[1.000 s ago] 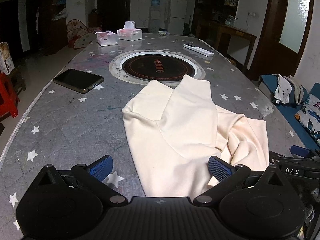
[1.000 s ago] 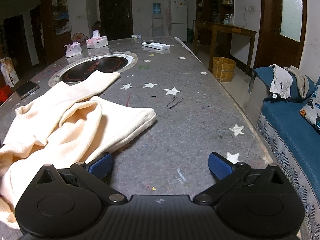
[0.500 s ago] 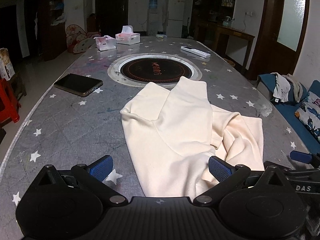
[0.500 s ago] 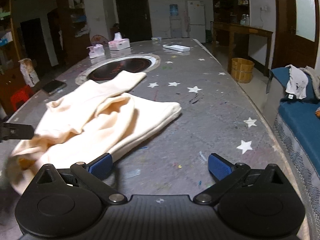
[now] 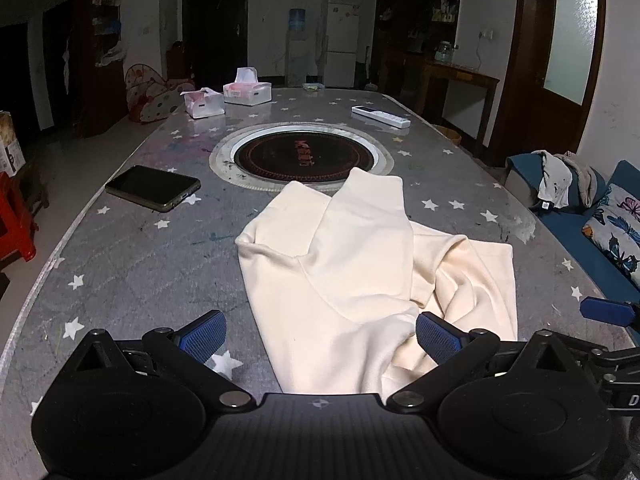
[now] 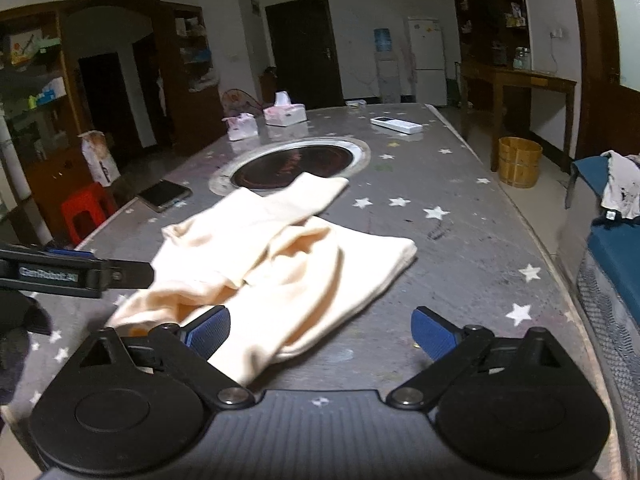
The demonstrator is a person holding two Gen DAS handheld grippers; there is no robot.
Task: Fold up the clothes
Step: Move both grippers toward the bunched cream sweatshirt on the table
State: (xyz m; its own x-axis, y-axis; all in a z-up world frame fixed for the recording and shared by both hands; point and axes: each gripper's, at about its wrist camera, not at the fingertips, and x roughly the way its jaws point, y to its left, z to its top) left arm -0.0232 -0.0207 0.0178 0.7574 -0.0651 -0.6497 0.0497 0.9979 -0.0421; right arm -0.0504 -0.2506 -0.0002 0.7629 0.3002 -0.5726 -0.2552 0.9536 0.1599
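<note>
**Cream garment half-folded, both grippers spread above its near edge**

While the cream garment (image 5: 352, 264) lies rumpled on the star-patterned table (image 5: 132, 264), its far end just reaches the rim of the round inset cooktop (image 5: 304, 156). A dark phone (image 5: 152, 188) sits left of the cloth, well apart from it, and a white remote (image 5: 380, 116) lies beyond the cooktop. At the far end stand 2 tissue boxes (image 5: 246, 90), each with tissue poking from the top. The left gripper (image 5: 320, 332) hangs released over the garment's near hem, its jaws wide and holding nothing. The right gripper (image 6: 320, 332) is likewise released, with the cloth's nearest fold between its blue pads (image 6: 208, 330). Compared with 1 second ago, the right gripper has swung left, so the garment now fills more of its view, while the cloth itself has barely shifted.
</note>
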